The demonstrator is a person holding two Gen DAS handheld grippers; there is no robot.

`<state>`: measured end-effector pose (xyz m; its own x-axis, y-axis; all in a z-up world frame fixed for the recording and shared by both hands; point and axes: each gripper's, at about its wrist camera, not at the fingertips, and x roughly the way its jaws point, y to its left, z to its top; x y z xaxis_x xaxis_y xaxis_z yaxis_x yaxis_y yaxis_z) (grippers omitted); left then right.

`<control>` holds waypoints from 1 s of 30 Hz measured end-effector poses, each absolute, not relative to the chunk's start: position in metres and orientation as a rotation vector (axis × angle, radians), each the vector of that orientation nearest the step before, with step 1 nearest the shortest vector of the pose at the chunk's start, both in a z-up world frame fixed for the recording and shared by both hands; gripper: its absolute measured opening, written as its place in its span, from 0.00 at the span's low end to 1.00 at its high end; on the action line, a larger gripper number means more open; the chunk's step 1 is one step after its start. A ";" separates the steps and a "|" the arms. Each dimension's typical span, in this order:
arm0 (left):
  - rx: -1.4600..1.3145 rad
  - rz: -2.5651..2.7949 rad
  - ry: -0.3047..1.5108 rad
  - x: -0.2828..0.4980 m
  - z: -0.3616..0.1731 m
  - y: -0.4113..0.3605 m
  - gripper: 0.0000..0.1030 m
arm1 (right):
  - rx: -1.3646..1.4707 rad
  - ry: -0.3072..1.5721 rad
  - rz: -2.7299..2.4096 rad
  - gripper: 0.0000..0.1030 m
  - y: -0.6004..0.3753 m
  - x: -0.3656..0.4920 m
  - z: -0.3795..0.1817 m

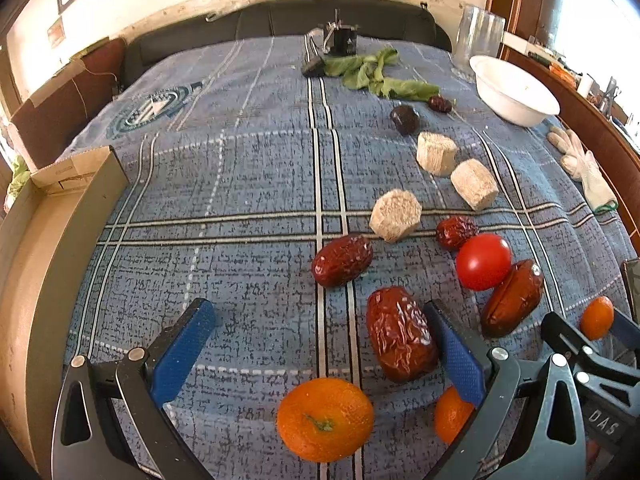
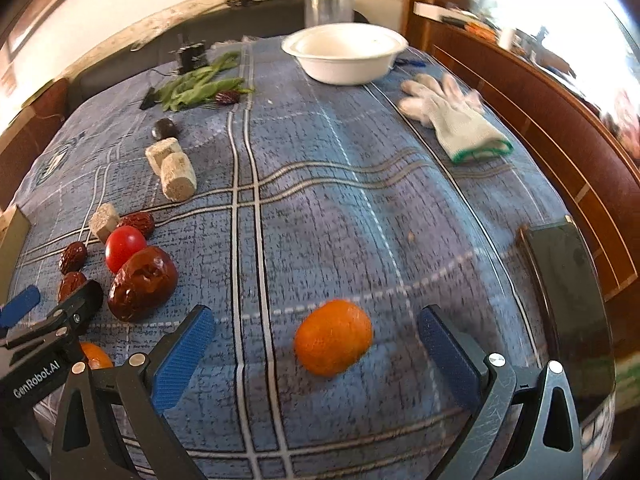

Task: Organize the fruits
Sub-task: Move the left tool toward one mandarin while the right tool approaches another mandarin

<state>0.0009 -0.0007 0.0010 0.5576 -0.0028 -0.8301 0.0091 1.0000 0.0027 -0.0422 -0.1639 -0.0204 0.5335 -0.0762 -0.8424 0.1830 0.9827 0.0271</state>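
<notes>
Fruits lie scattered over a blue plaid cloth (image 1: 248, 184) that covers the bench. Nearest the left tongs (image 1: 320, 344), a small orange (image 1: 325, 419) sits on the cloth low between its blue pads, touched by neither; those tongs are spread wide and hold nothing. A large wrinkled red date (image 1: 400, 332) lies just against the inner side of the right-hand pad (image 1: 456, 356), and a second orange (image 1: 452, 414) shows partly behind that same pad. Farther out are another date (image 1: 342, 260), a smaller one (image 1: 456, 232), a red tomato (image 1: 484, 262) touching a smooth brown date (image 1: 512, 298), and three pale cork-like blocks (image 1: 436, 153) in a loose diagonal row.

The right tongs (image 2: 316, 348) are also wide open and empty. A third orange (image 2: 333, 342) rests on the cloth between its fingers, nearer the right one but clear of both (the picture is a little blurred here). To its left stand a big date (image 2: 142, 282) and the tomato (image 2: 125, 248), touching each other.

At the far end of the cloth sits a white bowl (image 2: 344, 65), with a clear glass (image 2: 329, 2) behind it, green leaves (image 2: 196, 86) to the left and a white work glove (image 2: 454, 116) to the right. A dark phone (image 2: 568, 280) lies at the right edge.
</notes>
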 end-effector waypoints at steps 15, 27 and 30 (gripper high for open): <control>-0.107 -0.041 0.852 -0.047 0.044 0.034 0.88 | 0.130 0.972 -0.176 0.99 -0.159 -0.056 -0.019; -0.136 0.038 0.434 -0.131 0.136 0.104 0.89 | 0.156 0.485 -0.200 0.99 -0.137 -0.145 0.059; -0.116 0.051 0.455 -0.137 0.139 0.102 0.89 | 0.126 0.496 -0.120 0.99 -0.123 -0.145 0.069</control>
<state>-0.1371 0.1019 0.1394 0.8972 0.0229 -0.4411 -0.0747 0.9921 -0.1005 -0.1450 -0.1232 0.0686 0.8729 -0.0843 -0.4805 0.1453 0.9852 0.0910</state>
